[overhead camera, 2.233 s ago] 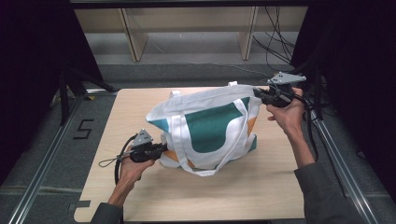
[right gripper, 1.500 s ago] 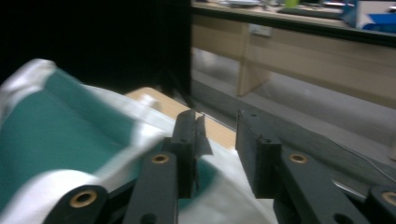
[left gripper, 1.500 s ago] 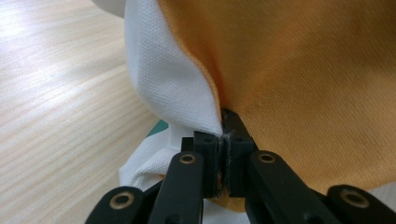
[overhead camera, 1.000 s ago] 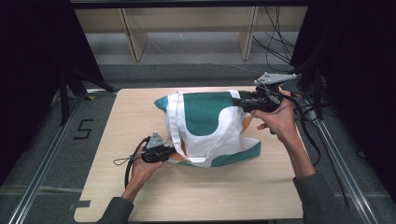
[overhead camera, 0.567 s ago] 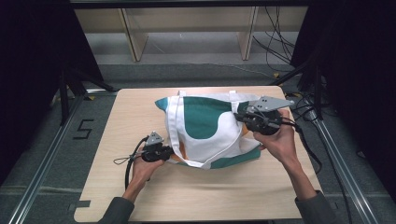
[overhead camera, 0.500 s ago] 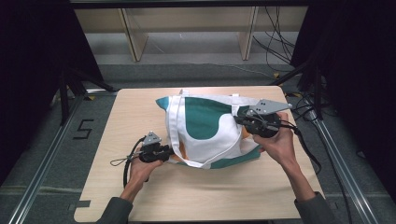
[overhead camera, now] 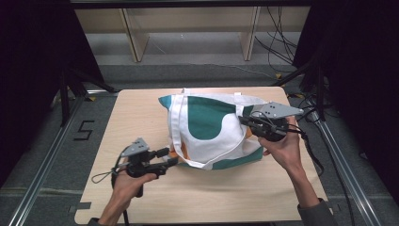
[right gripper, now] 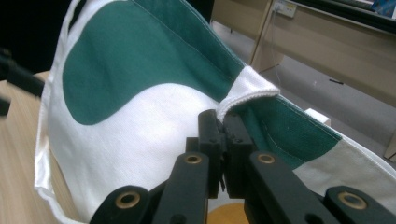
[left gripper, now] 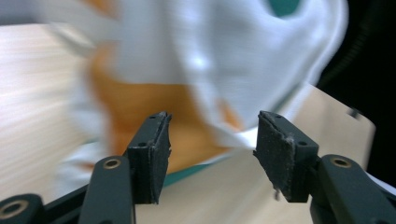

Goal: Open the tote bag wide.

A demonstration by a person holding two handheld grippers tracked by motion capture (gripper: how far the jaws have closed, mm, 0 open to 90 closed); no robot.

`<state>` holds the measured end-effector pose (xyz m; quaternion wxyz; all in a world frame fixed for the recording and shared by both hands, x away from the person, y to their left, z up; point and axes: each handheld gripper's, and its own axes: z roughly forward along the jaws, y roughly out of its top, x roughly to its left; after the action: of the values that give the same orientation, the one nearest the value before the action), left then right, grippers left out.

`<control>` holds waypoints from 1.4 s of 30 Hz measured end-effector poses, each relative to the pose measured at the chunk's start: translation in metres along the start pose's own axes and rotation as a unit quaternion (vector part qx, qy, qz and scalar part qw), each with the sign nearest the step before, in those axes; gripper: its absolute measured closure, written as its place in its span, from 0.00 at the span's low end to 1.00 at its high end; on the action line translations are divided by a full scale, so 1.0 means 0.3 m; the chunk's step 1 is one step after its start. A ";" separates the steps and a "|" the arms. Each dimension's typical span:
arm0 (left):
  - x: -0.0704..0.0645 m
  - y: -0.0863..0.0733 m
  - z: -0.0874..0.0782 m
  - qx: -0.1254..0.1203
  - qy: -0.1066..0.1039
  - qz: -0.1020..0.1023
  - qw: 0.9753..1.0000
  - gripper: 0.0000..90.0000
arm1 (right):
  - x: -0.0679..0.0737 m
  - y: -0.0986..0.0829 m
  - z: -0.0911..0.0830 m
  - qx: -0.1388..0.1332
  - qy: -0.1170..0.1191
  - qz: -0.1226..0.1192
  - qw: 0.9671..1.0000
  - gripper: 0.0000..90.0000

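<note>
A white, green and orange cloth tote bag (overhead camera: 211, 127) lies on the wooden table (overhead camera: 141, 117), its white strap looping toward the front. My right gripper (overhead camera: 244, 121) is shut on the bag's right rim; in the right gripper view the jaws pinch a white fold of the bag (right gripper: 140, 102) at my gripper (right gripper: 225, 122). My left gripper (overhead camera: 170, 157) sits at the bag's front left corner, open. In the left gripper view the blurred bag (left gripper: 210, 70) lies just past my open gripper (left gripper: 211, 128), with nothing between the jaws.
Wooden shelf legs (overhead camera: 136, 37) stand on the floor behind the table. Cables (overhead camera: 282, 33) run at the back right. A metal rail (overhead camera: 42, 169) runs along the table's left side, with a "5" mark (overhead camera: 83, 130) on the floor.
My right gripper pulled the bag's rim leftward and forward, folding the bag over. My left gripper let go of the bag's corner and now stands open.
</note>
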<state>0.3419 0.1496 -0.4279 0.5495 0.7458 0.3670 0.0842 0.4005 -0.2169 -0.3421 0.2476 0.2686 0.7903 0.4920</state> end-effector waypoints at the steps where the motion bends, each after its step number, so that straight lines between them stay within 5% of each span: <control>1: -0.020 -0.002 0.025 0.008 0.005 0.010 1.000 0.49 | 0.002 0.000 -0.004 -0.007 -0.002 -0.001 1.000 0.99; 5: -0.056 -0.002 0.120 0.035 0.046 0.014 0.998 0.47 | -0.008 0.005 -0.021 -0.007 0.005 -0.002 1.000 0.99; 9: -0.061 -0.006 0.177 0.035 0.080 0.026 0.996 0.62 | -0.002 0.003 -0.018 -0.008 0.015 0.011 1.000 0.99; 11: -0.056 -0.011 0.197 0.031 0.089 0.056 0.994 0.77 | 0.002 0.003 -0.021 -0.014 0.004 -0.001 1.000 0.99; 12: -0.058 -0.013 0.199 0.031 0.095 0.052 0.994 0.79 | 0.004 0.004 -0.024 -0.007 0.010 -0.004 1.000 0.99; 19: -0.035 -0.048 0.220 0.058 0.086 0.080 0.991 0.87 | 0.043 0.021 -0.046 -0.023 0.014 -0.022 0.999 0.99; 24: -0.020 -0.096 0.286 0.077 0.086 0.053 0.992 0.88 | 0.112 0.021 -0.087 -0.019 0.060 -0.042 0.997 0.99; 27: 0.003 -0.116 0.333 0.113 0.105 0.055 0.987 0.88 | 0.185 -0.025 -0.064 0.017 0.072 -0.073 0.995 0.99; 32: 0.029 -0.123 0.368 0.126 0.102 0.042 0.986 0.88 | 0.194 -0.082 -0.044 0.042 0.081 -0.071 0.993 0.99; 33: 0.038 -0.135 0.383 0.140 0.117 0.058 0.981 0.88 | 0.194 -0.117 -0.026 0.059 0.086 -0.065 0.992 0.99; 38: 0.049 -0.135 0.381 0.143 0.109 0.084 0.980 0.87 | 0.200 -0.192 0.019 0.091 0.098 -0.055 0.989 0.99; 40: 0.046 -0.138 0.377 0.145 0.093 0.069 0.983 0.85 | 0.201 -0.219 0.037 0.105 0.101 -0.052 0.988 0.99; 42: 0.049 -0.130 0.354 0.151 0.083 0.068 0.983 0.74 | 0.203 -0.243 0.044 0.115 0.097 -0.041 0.988 0.99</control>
<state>0.3907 0.0834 -0.5070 0.3915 0.8335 0.3686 0.1269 0.3513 -0.1947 -0.4214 0.1574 0.2136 0.8724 0.4105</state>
